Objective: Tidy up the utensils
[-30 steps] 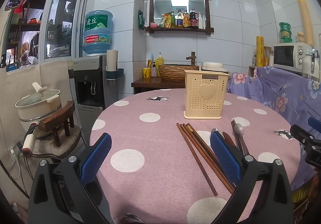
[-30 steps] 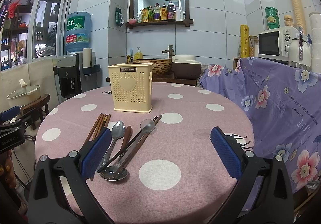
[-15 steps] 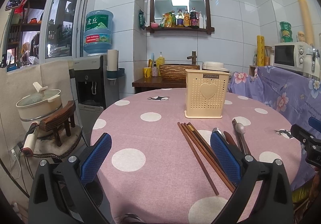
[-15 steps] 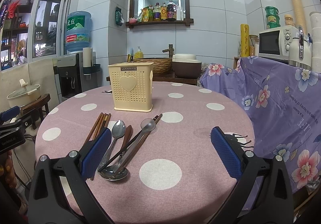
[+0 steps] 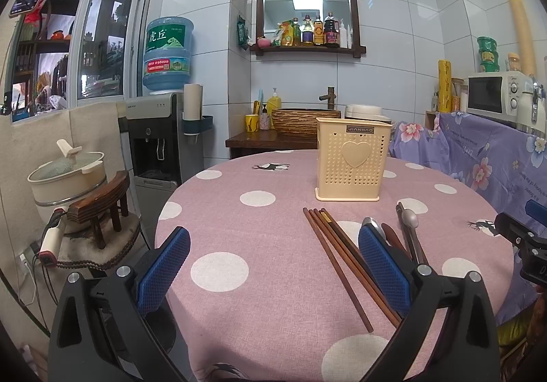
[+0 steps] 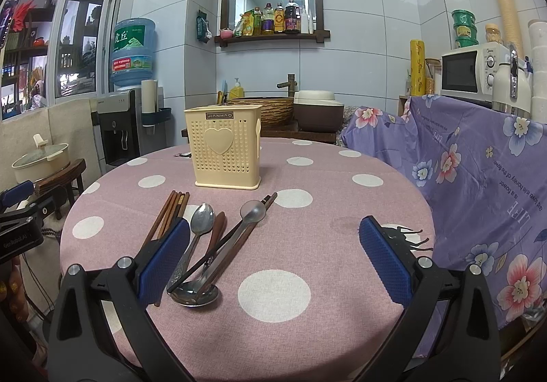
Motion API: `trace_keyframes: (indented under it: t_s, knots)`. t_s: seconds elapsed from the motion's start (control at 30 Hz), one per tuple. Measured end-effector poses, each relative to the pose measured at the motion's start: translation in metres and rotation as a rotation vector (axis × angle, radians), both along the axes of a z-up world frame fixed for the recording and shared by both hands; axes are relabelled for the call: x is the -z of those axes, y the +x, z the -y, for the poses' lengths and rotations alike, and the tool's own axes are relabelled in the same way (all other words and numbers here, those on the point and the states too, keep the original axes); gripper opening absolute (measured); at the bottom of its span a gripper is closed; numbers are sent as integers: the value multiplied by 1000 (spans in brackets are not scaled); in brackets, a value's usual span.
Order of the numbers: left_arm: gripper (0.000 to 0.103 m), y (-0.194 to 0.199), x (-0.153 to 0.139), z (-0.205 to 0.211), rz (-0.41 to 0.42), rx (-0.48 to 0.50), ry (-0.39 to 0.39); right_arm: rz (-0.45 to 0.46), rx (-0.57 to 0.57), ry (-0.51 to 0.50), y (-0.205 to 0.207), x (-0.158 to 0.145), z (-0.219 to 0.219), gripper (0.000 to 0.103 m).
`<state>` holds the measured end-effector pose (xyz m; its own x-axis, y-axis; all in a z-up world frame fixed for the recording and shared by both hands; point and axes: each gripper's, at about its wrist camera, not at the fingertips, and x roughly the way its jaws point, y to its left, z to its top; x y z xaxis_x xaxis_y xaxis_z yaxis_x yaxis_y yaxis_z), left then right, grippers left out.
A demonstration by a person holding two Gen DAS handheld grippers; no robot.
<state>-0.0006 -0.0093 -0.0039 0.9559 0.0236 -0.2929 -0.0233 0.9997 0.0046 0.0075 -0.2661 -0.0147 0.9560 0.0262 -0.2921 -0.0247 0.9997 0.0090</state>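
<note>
Pink polka-dot cloth covers the round worktop (image 6: 307, 330), and on it, toward the far edge, stands a cream perforated plastic utensil holder with a raised heart on its face (image 6: 224, 151), upright and with nothing showing above its rim. Nearer the front edge the utensils lie loose. A bundle of dark brown wooden chopsticks (image 5: 338, 252) lies side by side, tips pointing toward the holder. Just beside them lies a steel spoon with its bowl toward the holder (image 6: 201, 221), then a brown wooden-handled piece (image 6: 216, 233) whose head I cannot make out. A second steel spoon (image 6: 252, 211) lies slanted, and another pair of dark chopsticks (image 6: 236, 238) crosses under it. A third, larger steel spoon bowl (image 6: 195, 293) rests nearest the front edge, touching the ends of those handles.

Over the front edge, the left gripper (image 5: 273, 267) hangs with its blue-padded fingers (image 5: 162, 271) spread wide and nothing between them; its right finger covers part of the chopstick bundle from this angle. Likewise the right gripper (image 6: 275, 260) hangs with its fingers (image 6: 384, 260) wide apart and empty, the spoons lying just inside its left finger.

Beyond the far edge sit a woven brown basin (image 6: 270, 108) and a water dispenser with a blue bottle (image 5: 167, 53). A purple floral cloth (image 6: 478, 170) drapes the counter on the right, a white microwave (image 6: 468, 72) on top.
</note>
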Motion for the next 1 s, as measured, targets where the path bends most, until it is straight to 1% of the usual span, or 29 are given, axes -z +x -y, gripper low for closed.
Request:
trace_keyframes:
  t_s: [1.0]
  knots:
    - [98,0,0,-1,-2,-1,2,-8,-1,0,2,4,-3,98]
